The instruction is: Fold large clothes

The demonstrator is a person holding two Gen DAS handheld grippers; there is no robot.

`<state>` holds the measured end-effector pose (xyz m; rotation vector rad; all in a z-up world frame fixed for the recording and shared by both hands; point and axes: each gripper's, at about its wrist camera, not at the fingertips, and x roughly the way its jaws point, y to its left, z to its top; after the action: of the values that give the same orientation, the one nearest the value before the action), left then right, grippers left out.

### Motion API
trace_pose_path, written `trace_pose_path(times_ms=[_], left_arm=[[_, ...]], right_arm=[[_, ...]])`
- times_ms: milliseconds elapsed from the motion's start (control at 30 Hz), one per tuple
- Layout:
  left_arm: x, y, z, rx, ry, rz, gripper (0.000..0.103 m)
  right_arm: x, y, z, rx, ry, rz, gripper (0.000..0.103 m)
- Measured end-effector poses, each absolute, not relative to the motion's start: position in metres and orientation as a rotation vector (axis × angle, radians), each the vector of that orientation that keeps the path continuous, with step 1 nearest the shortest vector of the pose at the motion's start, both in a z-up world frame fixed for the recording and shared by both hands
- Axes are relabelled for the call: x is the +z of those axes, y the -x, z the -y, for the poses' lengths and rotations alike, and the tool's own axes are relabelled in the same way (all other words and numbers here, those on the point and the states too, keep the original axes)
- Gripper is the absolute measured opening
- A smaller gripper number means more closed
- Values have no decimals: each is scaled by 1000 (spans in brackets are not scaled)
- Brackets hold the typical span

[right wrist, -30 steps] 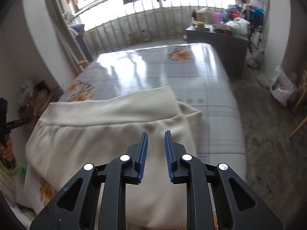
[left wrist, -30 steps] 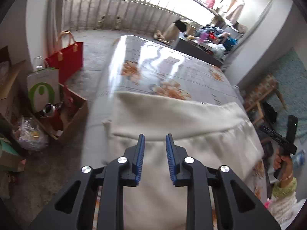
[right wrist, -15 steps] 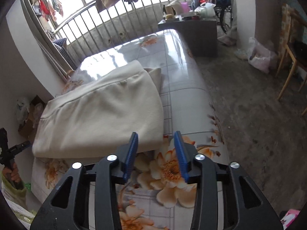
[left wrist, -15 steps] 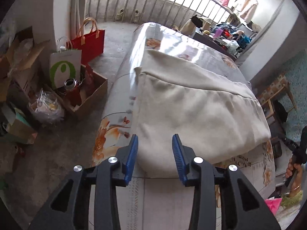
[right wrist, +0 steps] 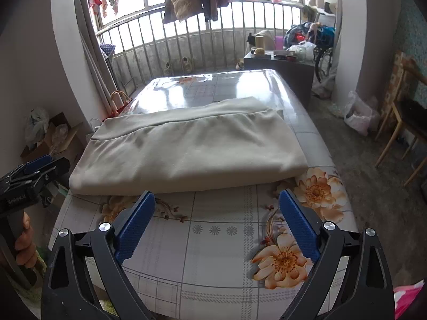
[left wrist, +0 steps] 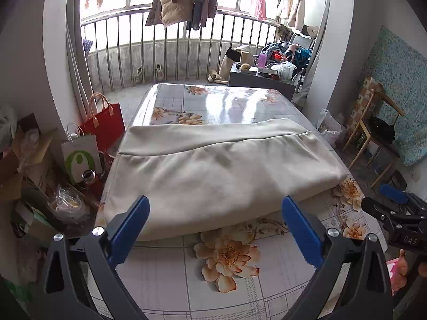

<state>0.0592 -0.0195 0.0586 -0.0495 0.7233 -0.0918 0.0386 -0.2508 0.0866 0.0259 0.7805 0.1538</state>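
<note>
Left wrist view: the left gripper (left wrist: 215, 217) hangs over the near end of a flower-print table (left wrist: 186, 280), its blue-padded jaws spread wide, having just been opening, with nothing between them. A folded cream garment (left wrist: 213, 170) lies flat on the middle of the table, beyond the fingertips and not touched by them, its ribbed band toward the far side. On the floor at left stand a red bag (left wrist: 105, 122) and a white paper bag (left wrist: 81, 157) among boxes. At the right edge the right gripper (left wrist: 392, 208) shows in part, level with the table's corner.

Right wrist view: the right gripper (right wrist: 216, 204) also hangs over the table's near end (right wrist: 226, 253), jaws wide apart, having just been opening, and empty. The cream garment (right wrist: 192, 152) rests beyond them, its near fold short of the pads. At left, a hand (right wrist: 25, 242) grips the handle of the left gripper (right wrist: 34, 172), beside the table's corner. A balcony railing (right wrist: 213, 45) with hanging clothes closes the background.
</note>
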Motion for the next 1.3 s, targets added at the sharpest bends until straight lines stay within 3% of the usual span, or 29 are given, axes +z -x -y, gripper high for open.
trace_pose_path(times_ms=[467, 700, 1300], left_arm=[[67, -26, 40, 80, -83, -710, 97], [47, -42, 44, 95, -26, -864, 97], [38, -50, 32, 181, 60, -936, 97]], right_arm=[[103, -18, 217, 7, 45, -632, 95], [92, -27, 216, 34, 38, -704, 95], [69, -38, 215, 61, -9, -854, 95]])
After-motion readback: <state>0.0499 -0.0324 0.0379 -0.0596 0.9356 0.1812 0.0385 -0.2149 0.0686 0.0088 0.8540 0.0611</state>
